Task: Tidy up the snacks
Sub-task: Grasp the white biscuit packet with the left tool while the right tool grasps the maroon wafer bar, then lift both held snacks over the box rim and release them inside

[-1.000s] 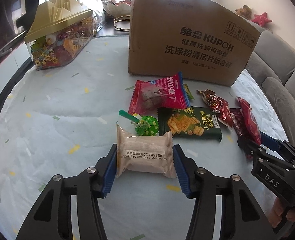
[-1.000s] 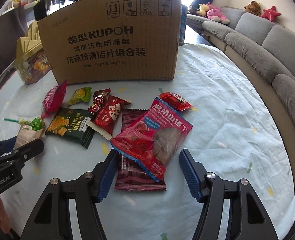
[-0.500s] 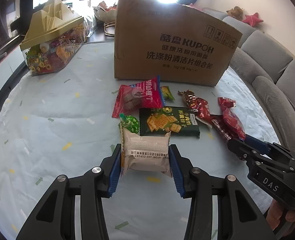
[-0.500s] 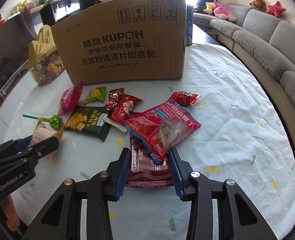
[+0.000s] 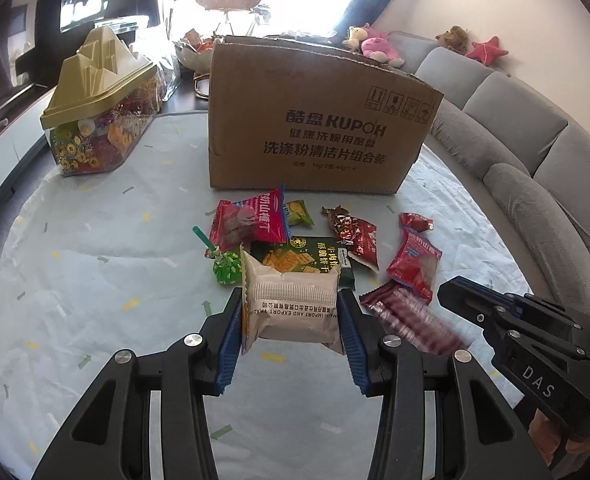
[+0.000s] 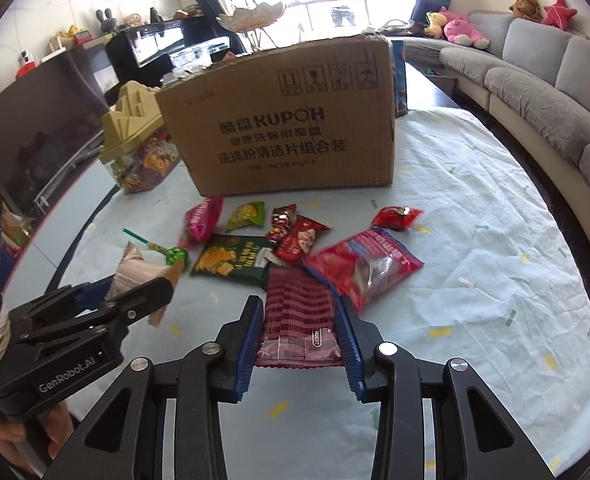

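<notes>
1. While most snacks lie scattered on the pale tablecloth [image 5: 75, 264] in front of a tall cardboard box [image 5: 315, 128], both grippers are gripping one packet each.
2. The left gripper [image 5: 291, 322] has its jaws clamped on a beige wafer packet [image 5: 291, 308], which looks raised off the cloth.
3. The right gripper [image 6: 299, 332] has its jaws clenched on a maroon striped packet [image 6: 299, 308].
4. This appears to be the pick-up step.
5. Next, both packets likely need carrying over the box's open top before letting go.

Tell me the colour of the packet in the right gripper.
Dark maroon packet with ribbed stripes, clearest in the right wrist view, clamped by the right gripper.
</notes>
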A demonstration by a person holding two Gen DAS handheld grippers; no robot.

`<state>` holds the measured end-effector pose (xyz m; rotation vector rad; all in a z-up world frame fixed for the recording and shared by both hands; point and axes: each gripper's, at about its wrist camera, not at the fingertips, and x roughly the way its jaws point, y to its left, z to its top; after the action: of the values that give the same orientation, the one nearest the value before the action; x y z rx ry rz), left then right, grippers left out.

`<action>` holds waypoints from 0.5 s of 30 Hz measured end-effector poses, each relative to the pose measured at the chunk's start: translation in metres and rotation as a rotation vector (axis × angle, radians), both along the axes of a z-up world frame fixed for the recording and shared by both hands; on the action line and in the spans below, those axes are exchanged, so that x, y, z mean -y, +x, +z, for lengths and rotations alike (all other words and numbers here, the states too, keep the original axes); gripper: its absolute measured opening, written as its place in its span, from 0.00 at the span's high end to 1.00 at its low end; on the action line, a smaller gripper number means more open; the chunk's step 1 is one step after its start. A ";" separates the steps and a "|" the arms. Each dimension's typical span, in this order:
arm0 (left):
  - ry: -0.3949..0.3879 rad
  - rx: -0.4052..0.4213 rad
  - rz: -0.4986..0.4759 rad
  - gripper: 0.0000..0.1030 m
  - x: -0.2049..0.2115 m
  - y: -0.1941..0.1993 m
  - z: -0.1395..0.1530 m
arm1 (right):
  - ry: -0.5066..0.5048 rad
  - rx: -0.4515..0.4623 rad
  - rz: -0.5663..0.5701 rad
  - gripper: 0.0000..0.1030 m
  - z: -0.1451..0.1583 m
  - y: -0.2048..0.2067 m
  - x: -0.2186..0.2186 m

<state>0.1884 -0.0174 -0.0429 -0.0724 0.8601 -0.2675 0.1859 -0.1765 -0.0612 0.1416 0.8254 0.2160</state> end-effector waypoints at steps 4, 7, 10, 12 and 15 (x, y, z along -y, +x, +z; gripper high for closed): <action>0.000 0.006 0.001 0.56 0.000 -0.002 0.003 | -0.022 0.020 0.024 0.91 0.007 -0.004 -0.004; 0.001 -0.001 -0.004 0.56 0.000 -0.005 0.001 | -0.008 -0.016 0.026 0.88 0.001 -0.001 -0.001; 0.003 -0.015 -0.009 0.56 0.001 -0.009 -0.003 | 0.004 -0.053 0.032 0.57 -0.005 0.000 -0.001; 0.007 -0.024 -0.008 0.56 0.000 -0.012 -0.006 | -0.014 -0.066 0.035 0.57 -0.009 0.000 -0.003; 0.010 -0.042 -0.010 0.56 0.001 -0.015 -0.012 | -0.047 -0.098 0.050 0.57 -0.018 0.004 -0.003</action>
<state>0.1730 -0.0185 -0.0547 -0.0648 0.9040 -0.2717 0.1897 -0.1733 -0.0790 0.0881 0.9311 0.2386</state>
